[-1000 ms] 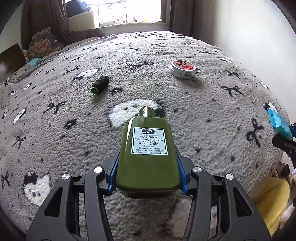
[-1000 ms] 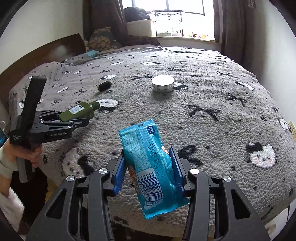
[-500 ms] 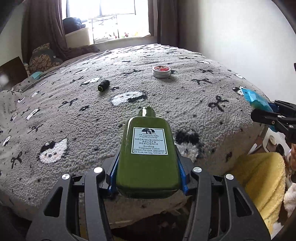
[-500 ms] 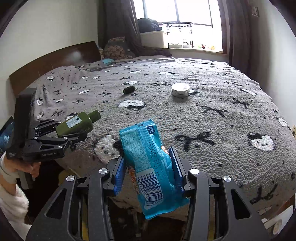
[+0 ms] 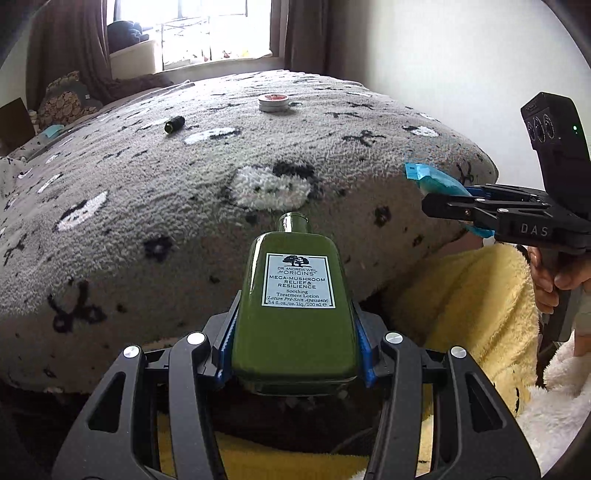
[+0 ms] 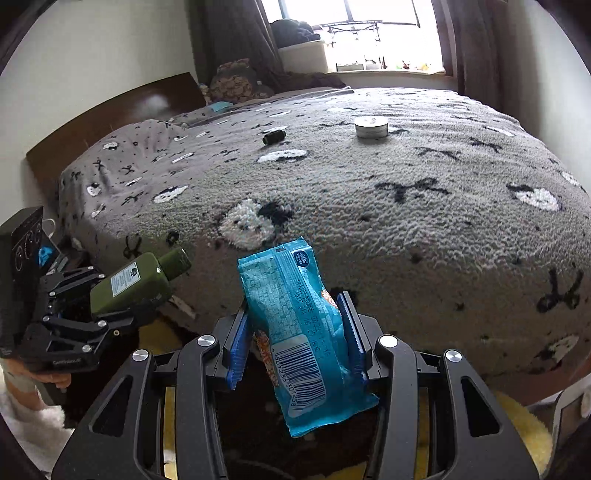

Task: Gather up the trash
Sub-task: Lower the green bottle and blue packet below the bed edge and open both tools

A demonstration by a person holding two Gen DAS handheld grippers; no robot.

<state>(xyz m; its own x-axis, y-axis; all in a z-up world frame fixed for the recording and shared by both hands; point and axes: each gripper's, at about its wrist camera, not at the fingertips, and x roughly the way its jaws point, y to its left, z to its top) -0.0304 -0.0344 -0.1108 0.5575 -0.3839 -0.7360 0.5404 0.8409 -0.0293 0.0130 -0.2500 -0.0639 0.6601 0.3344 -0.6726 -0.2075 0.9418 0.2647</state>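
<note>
My left gripper point(image 5: 295, 343) is shut on a green lotion bottle point(image 5: 295, 314), cap pointing forward, held in the air just off the bed's near edge. In the right wrist view the same bottle point(image 6: 129, 284) and left gripper point(image 6: 110, 310) show at the lower left. My right gripper point(image 6: 293, 336) is shut on a blue snack wrapper point(image 6: 295, 328), barcode facing up; the wrapper point(image 5: 439, 188) and right gripper point(image 5: 476, 210) appear at the right of the left wrist view. On the grey blanket lie a round tin point(image 5: 273, 102) point(image 6: 371, 126) and a small black cylinder point(image 5: 174, 124) point(image 6: 274, 135).
The bed point(image 6: 406, 221) with its patterned grey blanket fills both views, a dark headboard point(image 6: 110, 114) to the left and a window point(image 6: 384, 29) behind. A yellow blanket point(image 5: 472, 306) lies below the bed's edge. A hand point(image 5: 554, 284) grips the right handle.
Both grippers have pulled back from over the bed to beyond its near edge, still carrying the bottle and the wrapper. The tin and cylinder look farther away.
</note>
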